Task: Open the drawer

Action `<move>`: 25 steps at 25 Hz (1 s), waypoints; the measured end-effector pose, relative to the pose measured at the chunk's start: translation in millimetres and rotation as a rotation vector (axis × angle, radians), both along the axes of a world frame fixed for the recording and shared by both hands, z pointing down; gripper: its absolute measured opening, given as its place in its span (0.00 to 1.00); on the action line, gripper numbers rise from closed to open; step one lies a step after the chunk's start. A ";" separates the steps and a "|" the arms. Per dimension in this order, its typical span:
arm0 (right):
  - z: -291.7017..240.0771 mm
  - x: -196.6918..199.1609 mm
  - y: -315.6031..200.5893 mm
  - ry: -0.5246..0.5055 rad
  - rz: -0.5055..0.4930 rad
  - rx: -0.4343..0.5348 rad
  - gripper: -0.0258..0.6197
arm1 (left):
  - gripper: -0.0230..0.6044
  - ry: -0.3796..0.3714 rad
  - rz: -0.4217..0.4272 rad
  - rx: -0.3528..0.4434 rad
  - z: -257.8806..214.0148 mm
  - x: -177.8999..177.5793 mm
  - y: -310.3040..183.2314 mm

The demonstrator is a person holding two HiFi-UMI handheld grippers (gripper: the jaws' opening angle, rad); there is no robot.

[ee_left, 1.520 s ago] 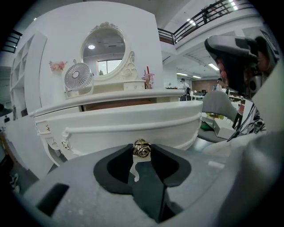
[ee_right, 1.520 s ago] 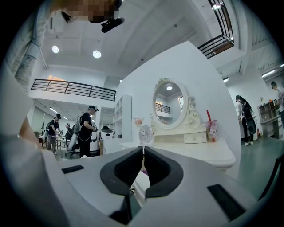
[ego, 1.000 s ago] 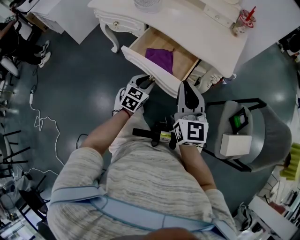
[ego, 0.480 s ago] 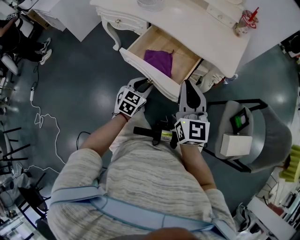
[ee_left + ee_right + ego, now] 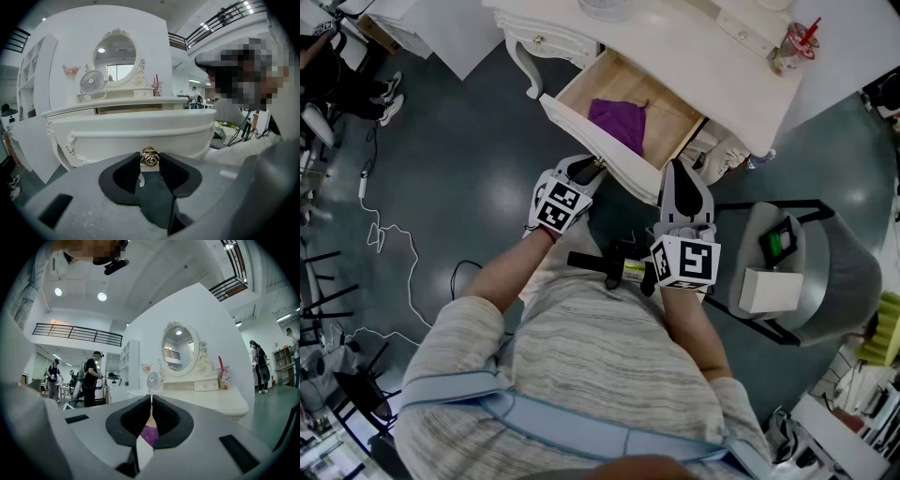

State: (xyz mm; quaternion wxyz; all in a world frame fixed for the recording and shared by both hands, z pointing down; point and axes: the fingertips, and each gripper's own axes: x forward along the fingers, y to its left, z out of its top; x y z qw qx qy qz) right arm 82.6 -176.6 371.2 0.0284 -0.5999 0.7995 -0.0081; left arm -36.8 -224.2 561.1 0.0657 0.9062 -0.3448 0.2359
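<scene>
The dresser (image 5: 694, 47) stands ahead, its drawer (image 5: 581, 131) well out over a cloth (image 5: 619, 122). The left gripper (image 5: 589, 169) clamps the knob (image 5: 150, 157): pull straight and level, no twisting. The right gripper (image 5: 151, 411) hangs closed, empty, beside the drawer front.

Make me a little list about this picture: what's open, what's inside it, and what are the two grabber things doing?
Drawer: open, sticking out of the white dressing table
Inside: a purple cloth
Left gripper: shut on the drawer's gold knob
Right gripper: jaws together, holding nothing, near the drawer front
On the table top: a cup with a red straw
</scene>
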 end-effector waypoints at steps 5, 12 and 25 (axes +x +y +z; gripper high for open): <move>0.0 -0.4 0.0 0.002 -0.001 0.000 0.06 | 0.24 0.011 -0.005 0.006 -3.3 1.0 -0.6; 0.4 -0.8 0.0 0.008 -0.001 -0.003 0.06 | 0.24 0.027 -0.009 0.033 -9.1 3.0 -3.4; 0.3 -2.6 -0.4 0.001 -0.011 -0.004 0.06 | 0.31 0.023 0.027 0.082 -18.5 -2.0 11.1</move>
